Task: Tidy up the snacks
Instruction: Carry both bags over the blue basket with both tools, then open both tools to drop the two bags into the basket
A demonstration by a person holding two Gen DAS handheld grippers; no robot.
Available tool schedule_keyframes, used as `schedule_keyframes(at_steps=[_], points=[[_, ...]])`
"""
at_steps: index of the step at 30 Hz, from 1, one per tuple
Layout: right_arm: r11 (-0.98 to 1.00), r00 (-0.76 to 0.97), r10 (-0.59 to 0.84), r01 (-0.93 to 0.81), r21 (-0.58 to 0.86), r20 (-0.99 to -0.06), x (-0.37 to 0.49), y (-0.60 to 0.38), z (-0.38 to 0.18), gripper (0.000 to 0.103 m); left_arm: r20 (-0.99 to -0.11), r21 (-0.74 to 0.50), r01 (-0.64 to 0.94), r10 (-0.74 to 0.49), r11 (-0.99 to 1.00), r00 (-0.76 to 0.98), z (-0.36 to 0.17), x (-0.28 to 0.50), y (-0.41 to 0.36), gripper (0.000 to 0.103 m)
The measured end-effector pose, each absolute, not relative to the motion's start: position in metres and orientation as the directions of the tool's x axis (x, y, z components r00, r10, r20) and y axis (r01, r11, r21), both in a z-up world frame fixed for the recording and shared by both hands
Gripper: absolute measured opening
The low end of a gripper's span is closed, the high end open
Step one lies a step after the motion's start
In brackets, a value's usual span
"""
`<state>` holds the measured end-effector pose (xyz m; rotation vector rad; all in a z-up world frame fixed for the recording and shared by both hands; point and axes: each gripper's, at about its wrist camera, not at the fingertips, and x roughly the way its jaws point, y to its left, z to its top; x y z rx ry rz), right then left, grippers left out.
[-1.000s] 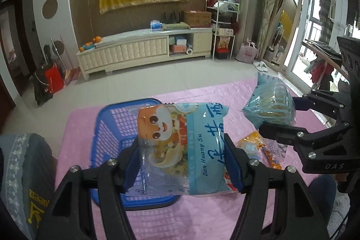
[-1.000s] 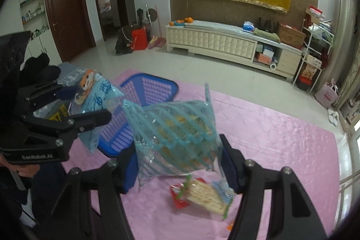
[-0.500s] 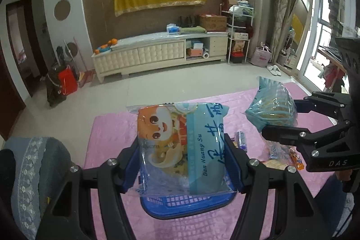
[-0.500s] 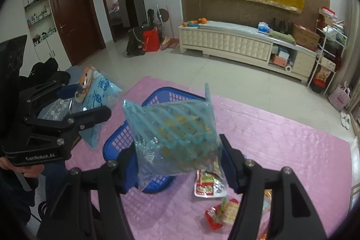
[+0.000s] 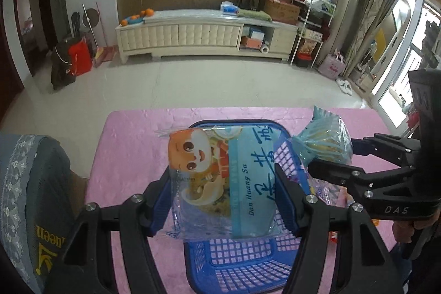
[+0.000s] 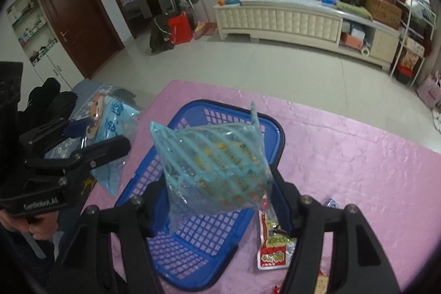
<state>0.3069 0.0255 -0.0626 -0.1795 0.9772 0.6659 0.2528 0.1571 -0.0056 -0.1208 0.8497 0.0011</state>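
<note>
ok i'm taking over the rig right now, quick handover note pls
Left gripper: shut on the cartoon snack bag, held above the blue basket.
Right gripper: shut on the striped teal bag, also over the basket.
Done: both bags picked up; the basket looks empty.
Left: drop both in, then collect the loose packets lying on the pink cloth beside the basket.

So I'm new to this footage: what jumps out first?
Two snack bags held up over a blue basket on a pink tablecloth. The left gripper clamps a cartoon-face bag; the right gripper clamps a teal-striped bag. A red snack packet lies beside the basket.
</note>
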Motion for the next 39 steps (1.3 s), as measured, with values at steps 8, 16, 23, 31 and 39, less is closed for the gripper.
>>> schedule_keyframes(at_steps=[8,16,23,31,39], points=[[0.801,0.361,0.398,-0.585,0.128,-0.843,0.327,0.041,-0.083,0.068,-0.795,-0.116,-0.036,-0.071,0.993,0.602,-0.038,0.284,0.161,0.064],[0.81,0.36,0.351,-0.58,0.087,-0.864,0.347,0.045,-0.094,0.068,-0.82,-0.12,-0.025,-0.085,0.992,0.565,-0.053,0.308,0.159,0.065],[0.811,0.355,0.361,-0.576,0.103,-0.862,0.355,0.052,-0.095,0.071,-0.814,-0.099,-0.028,-0.065,0.995,0.576,-0.05,0.318,0.158,0.068],[0.841,0.384,0.341,-0.532,0.096,-0.858,0.355,0.042,-0.094,0.089,-0.816,-0.103,-0.039,-0.062,0.994,0.574,-0.046,0.301,0.159,0.074],[0.854,0.431,0.301,-0.519,0.04,-0.851,0.315,0.029,-0.078,0.089,-0.801,-0.09,-0.004,-0.07,0.996,0.595,-0.029,0.261,0.14,0.077]])
